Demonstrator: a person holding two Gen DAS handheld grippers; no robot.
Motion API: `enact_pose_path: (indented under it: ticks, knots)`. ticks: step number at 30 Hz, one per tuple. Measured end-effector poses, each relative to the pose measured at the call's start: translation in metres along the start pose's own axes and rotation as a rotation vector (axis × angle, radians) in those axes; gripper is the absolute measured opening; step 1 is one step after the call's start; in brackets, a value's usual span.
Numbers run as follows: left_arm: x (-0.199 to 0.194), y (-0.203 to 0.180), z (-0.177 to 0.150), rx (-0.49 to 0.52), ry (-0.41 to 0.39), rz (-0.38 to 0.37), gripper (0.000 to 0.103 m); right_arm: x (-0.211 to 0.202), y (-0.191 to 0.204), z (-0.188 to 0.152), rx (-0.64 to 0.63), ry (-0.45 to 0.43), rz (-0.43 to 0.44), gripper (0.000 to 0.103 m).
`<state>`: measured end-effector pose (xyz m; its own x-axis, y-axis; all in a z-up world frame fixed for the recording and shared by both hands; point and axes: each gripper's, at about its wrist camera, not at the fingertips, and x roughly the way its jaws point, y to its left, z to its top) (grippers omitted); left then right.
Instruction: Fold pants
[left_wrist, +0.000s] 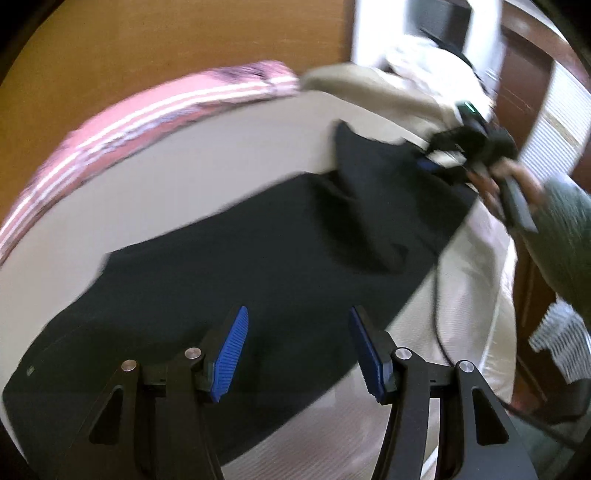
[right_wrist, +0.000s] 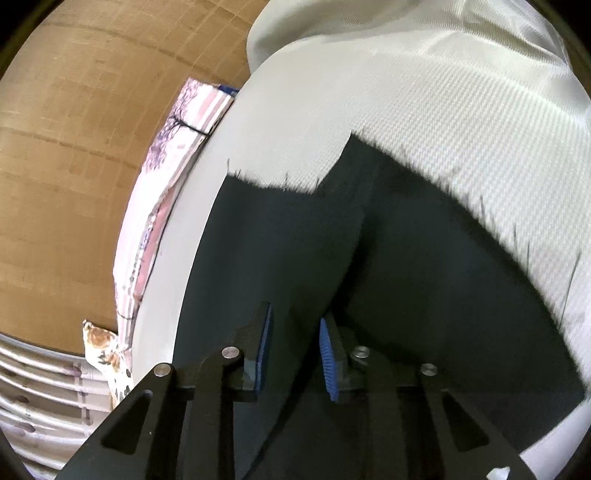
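Black pants (left_wrist: 229, 258) lie spread across a pale bed sheet (left_wrist: 207, 155). In the left wrist view my left gripper (left_wrist: 298, 325) is open, hovering just above the pants' near edge, nothing between its blue pads (left_wrist: 231, 354). My right gripper (left_wrist: 461, 147) shows at the far end of the pants, in a hand, blurred. In the right wrist view my right gripper (right_wrist: 295, 328) is open with a moderate gap, low over the pants (right_wrist: 406, 258), where a fold or seam runs up the middle; whether its blue pads (right_wrist: 327, 358) touch the cloth I cannot tell.
A pink striped blanket (left_wrist: 122, 122) lies along the bed's far edge and also shows in the right wrist view (right_wrist: 162, 192). A cream quilted blanket (right_wrist: 461, 92) is bunched beside the pants. A brown wall (left_wrist: 184, 37) stands behind the bed.
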<state>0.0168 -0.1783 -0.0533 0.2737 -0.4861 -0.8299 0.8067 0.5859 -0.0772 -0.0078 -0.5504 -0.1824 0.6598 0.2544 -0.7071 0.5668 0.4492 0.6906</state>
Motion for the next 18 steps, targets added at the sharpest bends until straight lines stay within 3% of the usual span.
enact_pose_path:
  ticks: [7,18]
  knots:
    - [0.05,-0.049,0.011,0.115,0.08,-0.042,0.057,0.005,0.0,0.023,0.005,-0.005,0.002,0.02]
    - [0.073,-0.06,0.017,0.088,0.09,-0.092,0.054,0.0,0.004,0.036,-0.01,-0.013,0.012,0.009]
